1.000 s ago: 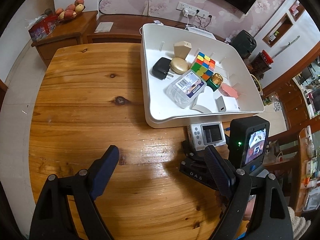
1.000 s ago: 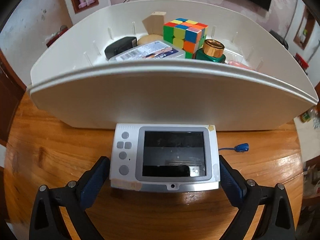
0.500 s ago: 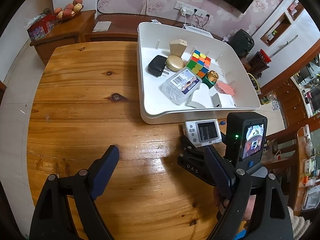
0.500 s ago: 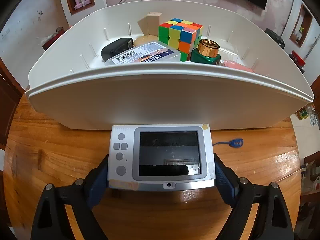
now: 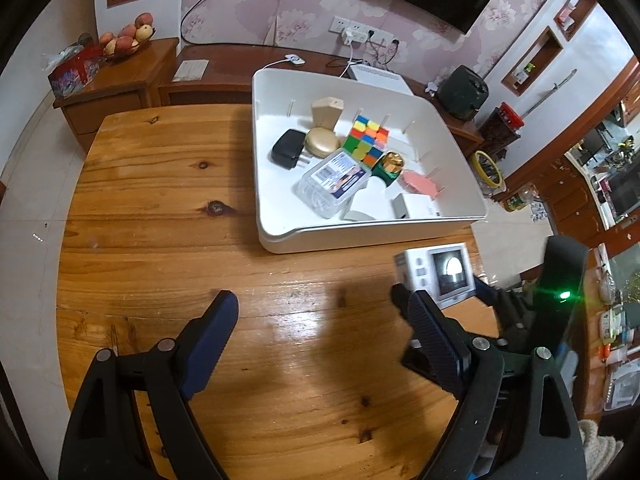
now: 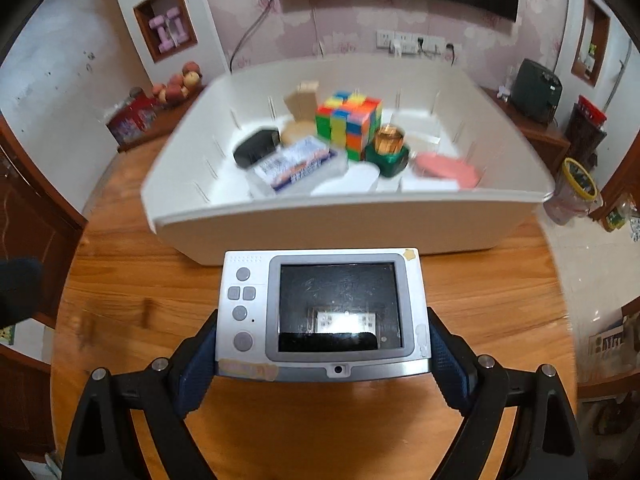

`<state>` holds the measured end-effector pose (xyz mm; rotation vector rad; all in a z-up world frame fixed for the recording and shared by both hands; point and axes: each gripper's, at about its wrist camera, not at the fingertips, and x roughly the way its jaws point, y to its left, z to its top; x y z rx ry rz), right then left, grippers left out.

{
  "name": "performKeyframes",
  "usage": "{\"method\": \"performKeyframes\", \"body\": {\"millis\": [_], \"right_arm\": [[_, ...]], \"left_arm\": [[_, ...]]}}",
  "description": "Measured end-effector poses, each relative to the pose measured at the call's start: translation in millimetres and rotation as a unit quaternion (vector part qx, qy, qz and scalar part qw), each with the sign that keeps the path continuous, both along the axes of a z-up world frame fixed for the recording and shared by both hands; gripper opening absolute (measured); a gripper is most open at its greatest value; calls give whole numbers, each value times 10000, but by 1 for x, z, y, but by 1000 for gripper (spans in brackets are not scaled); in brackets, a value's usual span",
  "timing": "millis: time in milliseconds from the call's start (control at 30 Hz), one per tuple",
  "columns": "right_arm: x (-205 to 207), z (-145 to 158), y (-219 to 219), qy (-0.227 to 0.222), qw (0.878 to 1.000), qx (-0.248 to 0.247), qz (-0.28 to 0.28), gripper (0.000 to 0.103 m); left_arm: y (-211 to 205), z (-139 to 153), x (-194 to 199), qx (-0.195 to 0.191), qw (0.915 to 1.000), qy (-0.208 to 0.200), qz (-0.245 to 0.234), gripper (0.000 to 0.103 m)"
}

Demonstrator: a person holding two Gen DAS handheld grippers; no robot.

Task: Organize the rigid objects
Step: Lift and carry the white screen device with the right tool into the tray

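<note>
My right gripper (image 6: pixel 322 346) pinches a small white camera (image 6: pixel 322 312) by its two short sides, one blue pad on each. The camera is up off the wooden table (image 5: pixel 160 240), just in front of the white bin (image 6: pixel 360 228). The bin holds a colour cube (image 6: pixel 348 124). My left gripper (image 5: pixel 324 344) is spread wide with nothing in it.

Even indoor light, tabletop (image 5: pixel 304 336) glare, blurred right view.
</note>
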<state>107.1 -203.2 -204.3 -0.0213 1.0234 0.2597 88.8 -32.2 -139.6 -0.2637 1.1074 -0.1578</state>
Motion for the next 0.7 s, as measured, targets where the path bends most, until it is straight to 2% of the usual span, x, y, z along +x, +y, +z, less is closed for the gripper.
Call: {"method": "performKeyframes", "body": {"millis": [267,467,567,700], "right_arm": [[22,53,-18,-341,9991,-242,-43,92],[67,94,-9,-684,9975,-186,30,92],[89,96,2,-650,9978,-133,60,92],[120,73,18,-305,9994,-143,56,92]], "left_arm": [[-7,21,-5,-104,9996,-240,-116,89],[-21,34,-10,-57,9987,-429,-262,89],[-26,36,-10,54,9985,-442,-303,89],[-28,32,-7,226,9985,-411,-292,89]]}}
